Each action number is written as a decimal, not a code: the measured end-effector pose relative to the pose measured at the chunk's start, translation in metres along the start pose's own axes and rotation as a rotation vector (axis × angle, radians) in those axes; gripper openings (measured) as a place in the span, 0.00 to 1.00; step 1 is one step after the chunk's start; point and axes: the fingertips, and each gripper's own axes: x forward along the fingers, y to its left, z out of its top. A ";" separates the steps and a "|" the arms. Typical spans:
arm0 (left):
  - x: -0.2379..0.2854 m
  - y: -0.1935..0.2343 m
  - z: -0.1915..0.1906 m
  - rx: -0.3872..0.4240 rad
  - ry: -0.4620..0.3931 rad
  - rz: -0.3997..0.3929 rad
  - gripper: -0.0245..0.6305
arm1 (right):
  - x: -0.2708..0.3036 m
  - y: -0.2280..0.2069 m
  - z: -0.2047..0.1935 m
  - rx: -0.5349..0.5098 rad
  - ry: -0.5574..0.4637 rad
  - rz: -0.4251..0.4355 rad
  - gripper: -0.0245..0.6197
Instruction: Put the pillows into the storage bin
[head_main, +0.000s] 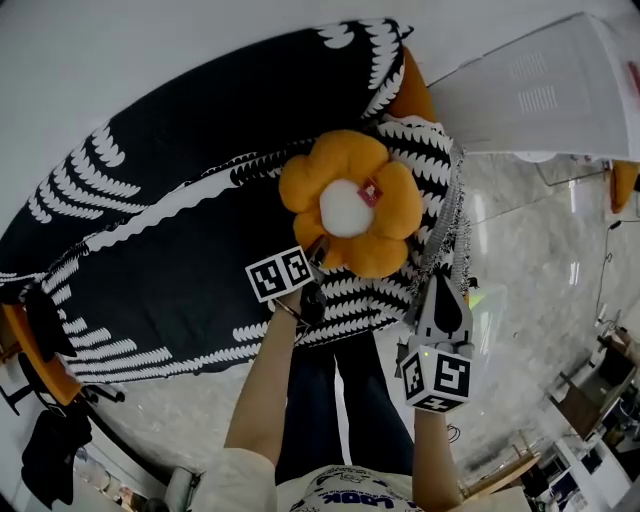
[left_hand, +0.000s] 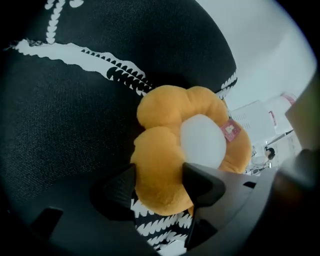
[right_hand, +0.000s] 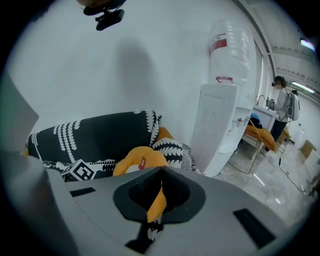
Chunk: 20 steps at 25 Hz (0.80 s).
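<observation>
An orange flower-shaped pillow (head_main: 347, 205) with a white centre lies on a sofa draped in a black cloth with white leaf print (head_main: 180, 180). My left gripper (head_main: 320, 255) sits at the pillow's near-left petal. In the left gripper view the pillow (left_hand: 165, 165) has that petal between the wide-set jaws of the left gripper (left_hand: 159, 172), and the petal looks unsqueezed. My right gripper (head_main: 440, 285) hovers off the sofa's right front edge, apart from the pillow. In the right gripper view the right gripper (right_hand: 161, 172) is shut and empty, with the pillow (right_hand: 137, 159) beyond it. No storage bin is in view.
A white water dispenser (right_hand: 220, 125) with a bottle on top stands right of the sofa, also in the head view (head_main: 540, 90). A person (right_hand: 282, 102) stands far back right by orange seats. My jeans-clad legs (head_main: 330, 400) are against the sofa front, on a marble floor (head_main: 540, 300).
</observation>
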 end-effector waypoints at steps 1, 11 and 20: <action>0.003 0.001 -0.001 -0.001 0.001 0.002 0.49 | 0.001 -0.002 -0.001 0.001 0.000 0.000 0.05; 0.009 -0.004 -0.004 0.032 0.006 0.000 0.34 | -0.002 -0.017 -0.012 0.014 0.004 -0.007 0.05; -0.030 -0.025 0.004 0.064 -0.054 -0.010 0.19 | -0.015 -0.025 0.006 0.026 -0.039 -0.021 0.05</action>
